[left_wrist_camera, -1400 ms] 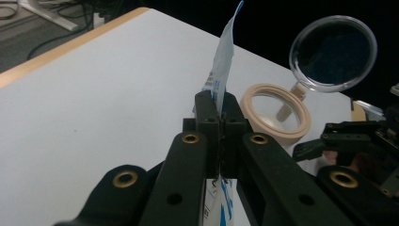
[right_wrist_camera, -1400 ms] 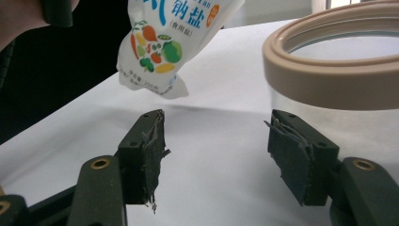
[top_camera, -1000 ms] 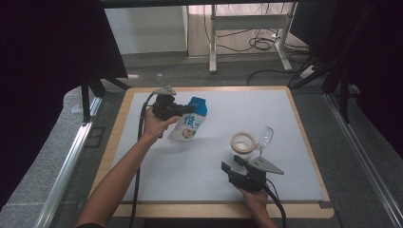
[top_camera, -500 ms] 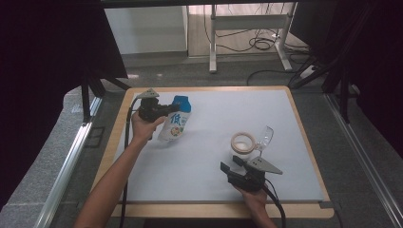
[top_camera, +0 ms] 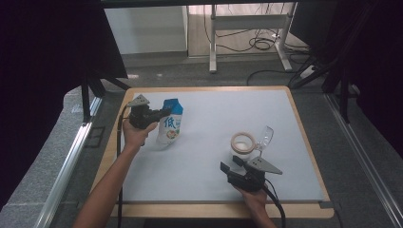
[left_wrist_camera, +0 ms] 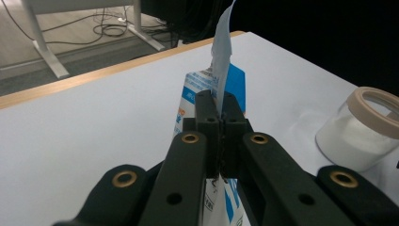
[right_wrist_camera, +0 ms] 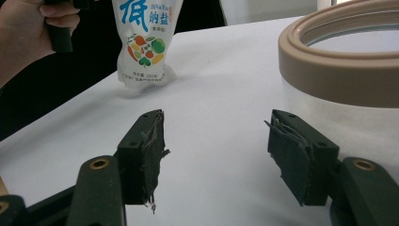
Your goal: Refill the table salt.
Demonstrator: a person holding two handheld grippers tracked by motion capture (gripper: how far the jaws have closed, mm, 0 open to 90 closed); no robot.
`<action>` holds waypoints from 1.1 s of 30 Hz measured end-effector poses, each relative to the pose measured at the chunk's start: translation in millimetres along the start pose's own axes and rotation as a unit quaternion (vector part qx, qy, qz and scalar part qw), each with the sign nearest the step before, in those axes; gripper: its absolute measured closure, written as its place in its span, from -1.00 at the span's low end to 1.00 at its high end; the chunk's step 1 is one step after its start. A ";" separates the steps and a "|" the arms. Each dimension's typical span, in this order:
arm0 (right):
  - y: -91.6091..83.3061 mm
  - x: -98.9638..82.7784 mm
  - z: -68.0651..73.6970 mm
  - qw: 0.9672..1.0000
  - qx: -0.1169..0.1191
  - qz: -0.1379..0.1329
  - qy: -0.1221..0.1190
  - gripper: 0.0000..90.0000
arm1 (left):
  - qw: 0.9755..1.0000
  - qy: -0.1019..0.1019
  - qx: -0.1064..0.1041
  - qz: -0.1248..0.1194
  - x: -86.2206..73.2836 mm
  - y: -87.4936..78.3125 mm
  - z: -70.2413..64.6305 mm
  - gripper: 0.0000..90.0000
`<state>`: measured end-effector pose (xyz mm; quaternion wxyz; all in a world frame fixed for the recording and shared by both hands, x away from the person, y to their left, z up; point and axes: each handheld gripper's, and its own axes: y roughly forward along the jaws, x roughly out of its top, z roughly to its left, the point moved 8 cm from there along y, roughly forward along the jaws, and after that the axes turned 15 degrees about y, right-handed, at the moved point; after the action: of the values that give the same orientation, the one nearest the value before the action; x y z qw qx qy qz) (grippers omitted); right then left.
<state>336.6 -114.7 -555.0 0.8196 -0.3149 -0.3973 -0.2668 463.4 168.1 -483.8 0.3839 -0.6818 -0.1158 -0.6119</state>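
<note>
One white pouch (top_camera: 170,129) with a blue top, blue characters and a small picture of vegetables stood at the far left of the white table (top_camera: 214,175), its bottom on the surface. The left gripper (top_camera: 164,113) pinched the pouch's top edge with its jaws fully closed. One tan-rimmed jar (top_camera: 244,143) stood to the right, beside one wine glass (top_camera: 264,138). The right gripper (top_camera: 231,163), near the jar, held its jaws apart with nothing between them.

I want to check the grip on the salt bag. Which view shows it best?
The left gripper view: the left gripper is shut on the salt bag's top edge. The high view shows the whole bag, small; the right gripper view shows its printed lower half.
</note>
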 end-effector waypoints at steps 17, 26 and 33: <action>0.7 0.7 0.4 1.000 -0.001 -0.002 -0.001 -0.19 | 1.000 -0.014 -0.010 0.004 -14.4 -15.5 2.8 0.98; 0.7 0.9 0.5 1.000 -0.001 -0.003 -0.002 -0.19 | 1.000 -0.012 -0.006 -0.002 -21.2 -24.7 3.0 0.98; 0.2 2.0 0.3 1.000 -0.001 -0.005 -0.001 -0.19 | 1.000 -0.015 -0.006 -0.010 -24.9 -30.0 2.6 0.98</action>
<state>337.7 -114.7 -553.3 0.8177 -0.3140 -0.3990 -0.2711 440.9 198.0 -495.2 0.3718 -0.6918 -0.1242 -0.6064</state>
